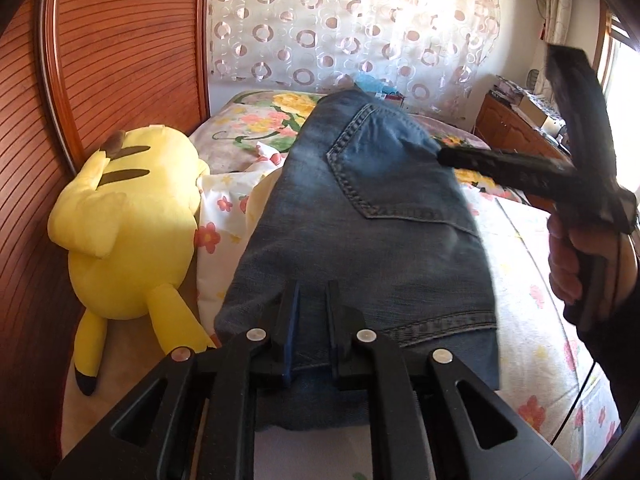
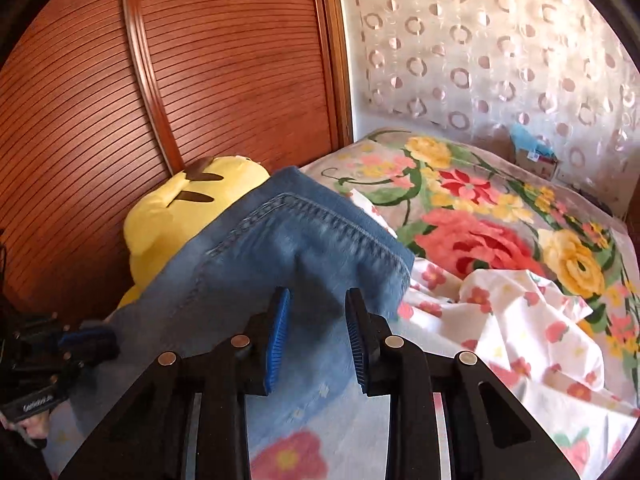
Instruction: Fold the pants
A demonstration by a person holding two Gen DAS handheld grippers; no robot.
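Observation:
Blue jeans (image 1: 360, 220) lie folded on the bed, back pocket up; in the right wrist view the jeans (image 2: 260, 248) rise as a hump with a stitched seam. My left gripper (image 1: 313, 308) sits at their near edge, its fingers almost together with a fold of denim pinched between them. It also shows at the left edge of the right wrist view, left gripper (image 2: 88, 340). My right gripper (image 2: 316, 320) is closed on a thick bunch of denim between its blue pads. From the left it appears as the right gripper (image 1: 442, 157), reaching the jeans' far right edge, held by a hand (image 1: 568, 256).
A yellow plush toy (image 1: 128, 220) lies left of the jeans against a slatted wooden wardrobe (image 1: 120, 60). A flowered blanket (image 2: 480, 220) and a crumpled white floral sheet (image 2: 520, 320) cover the bed to the right. A patterned curtain (image 1: 340, 20) hangs behind, a wooden cabinet (image 1: 512, 128) at the far right.

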